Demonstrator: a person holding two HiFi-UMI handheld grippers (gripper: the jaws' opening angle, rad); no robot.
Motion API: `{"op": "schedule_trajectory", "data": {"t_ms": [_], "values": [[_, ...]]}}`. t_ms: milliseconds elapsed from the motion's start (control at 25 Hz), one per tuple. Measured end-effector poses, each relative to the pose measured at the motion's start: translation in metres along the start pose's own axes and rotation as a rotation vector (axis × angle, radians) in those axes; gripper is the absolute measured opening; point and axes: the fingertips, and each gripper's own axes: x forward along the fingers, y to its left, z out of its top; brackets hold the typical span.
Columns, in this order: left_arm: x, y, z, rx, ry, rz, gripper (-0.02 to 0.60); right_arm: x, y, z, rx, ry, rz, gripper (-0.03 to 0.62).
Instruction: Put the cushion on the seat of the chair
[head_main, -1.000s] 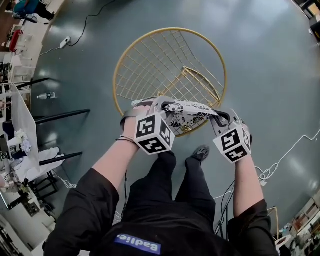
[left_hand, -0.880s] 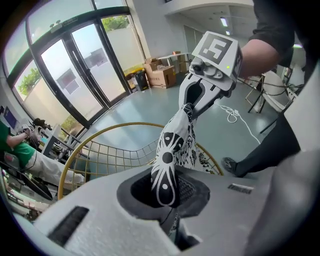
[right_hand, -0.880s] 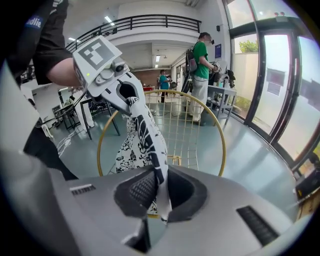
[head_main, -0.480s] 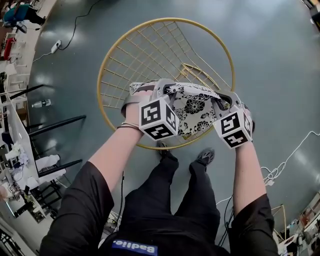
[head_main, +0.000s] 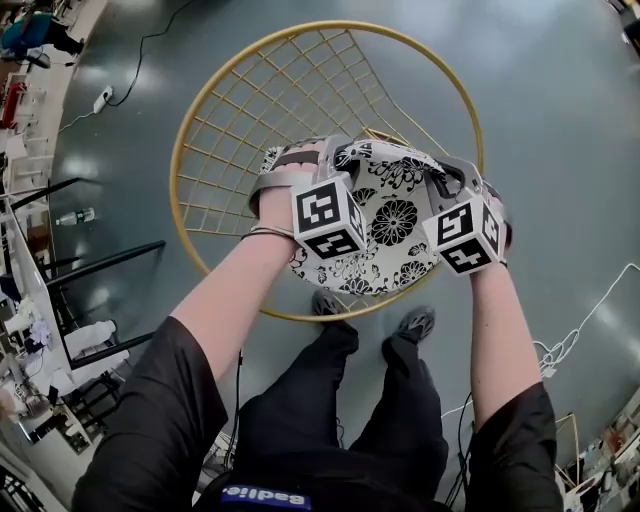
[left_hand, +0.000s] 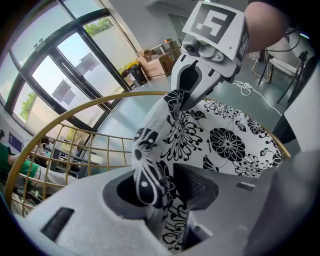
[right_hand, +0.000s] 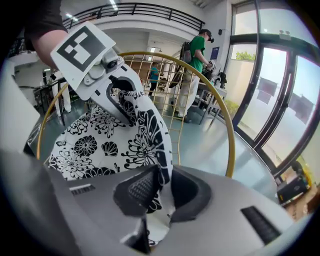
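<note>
A: Need location of the cushion (head_main: 392, 222), fast.

B: Slung between both tools, low inside the gold wire chair (head_main: 205, 130), over the seat. Touching the seat or not: cannot tell.

A: Tongs?

B: On the right gripper (right_hand: 162, 187), clamped tight on one fabric edge. On the left gripper (left_hand: 160, 192), opening right now, with the opposite edge between the pads, not looking pinched.

A: Handling?

B: Judged soft and light. Sags in the middle, folds and bunches at both pinch points. Thin and floppy, with no stiffness to push with. Cloth cover, so probably not slippery. Nothing fragile.

A: Best hold?

B: By the rim, at two opposite sides, as here. Keeps flat enough to lay down that way. Avoid mid-panel, only bunches the fabric. Likely to flop and settle once let go. Worth checking for a folded-under edge against the wire.
</note>
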Motion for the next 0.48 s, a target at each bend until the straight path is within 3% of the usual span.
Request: {"op": "schedule_trajectory", "data": {"t_ms": [40, 160, 280, 480], "values": [[0.006, -0.001, -0.002, 0.007, 0.003, 0.001, 0.185, 0.004, -0.002, -0.001, -0.009, -0.002, -0.015, 0.038], [0.019, -0.002, -0.005, 0.025, 0.006, 0.015, 0.217, 0.016, -0.009, -0.004, -0.028, -0.004, -0.072, 0.043], [0.029, 0.001, -0.008, 0.053, 0.017, 0.051, 0.292, 0.024, -0.015, -0.009, -0.042, -0.001, -0.118, 0.174], [0.037, 0.009, -0.013, 0.072, 0.039, 0.099, 0.362, 0.03, -0.024, -0.016, -0.055, 0.002, -0.178, 0.246]]}}
